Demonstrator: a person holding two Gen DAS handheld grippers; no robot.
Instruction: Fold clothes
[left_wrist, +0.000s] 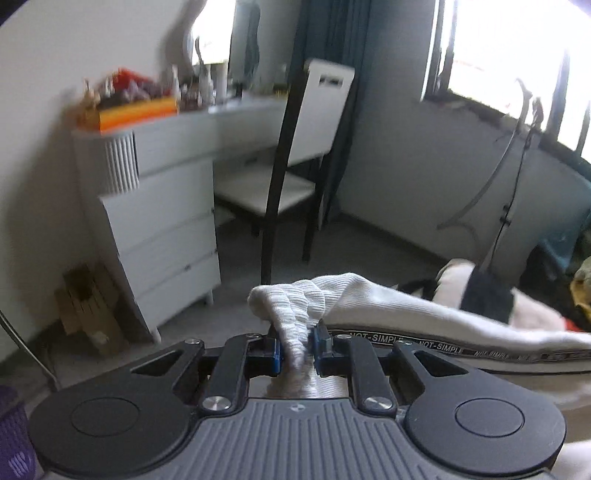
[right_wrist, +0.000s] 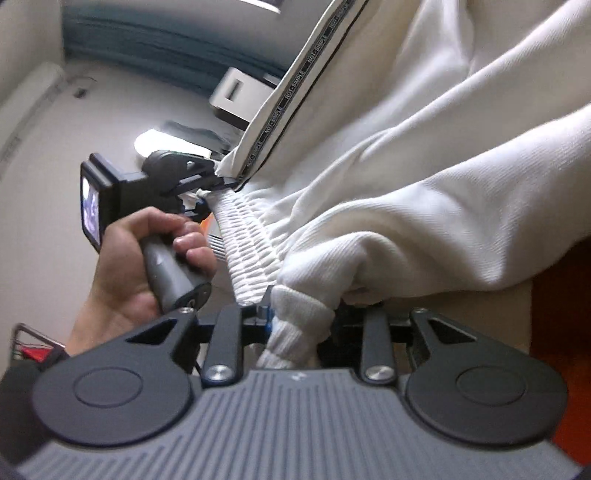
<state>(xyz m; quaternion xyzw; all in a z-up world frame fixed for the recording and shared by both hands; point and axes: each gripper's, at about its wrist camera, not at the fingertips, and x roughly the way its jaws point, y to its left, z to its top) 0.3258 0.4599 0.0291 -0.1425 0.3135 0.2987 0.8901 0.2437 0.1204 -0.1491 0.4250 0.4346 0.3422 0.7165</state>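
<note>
Left tongs (left_wrist: 297, 349) closed on the ribbed elastic waistband of the white trousers (left_wrist: 406, 310), fabric bunched between the blue pads. Trousers held in the air, trailing off to the right of these tongs; a printed side stripe (left_wrist: 436, 345) runs along the leg just beside them.

Right tongs (right_wrist: 301, 325) also clamped on a ribbed band of the same white trousers (right_wrist: 424, 177), cloth draped above and to the right. Waistband stretches from the right tongs up to the left tongs (right_wrist: 212, 186), gripped by the person's left hand (right_wrist: 140, 258).

Beyond the trousers: white dresser (left_wrist: 162, 206), chair (left_wrist: 295, 166).
</note>
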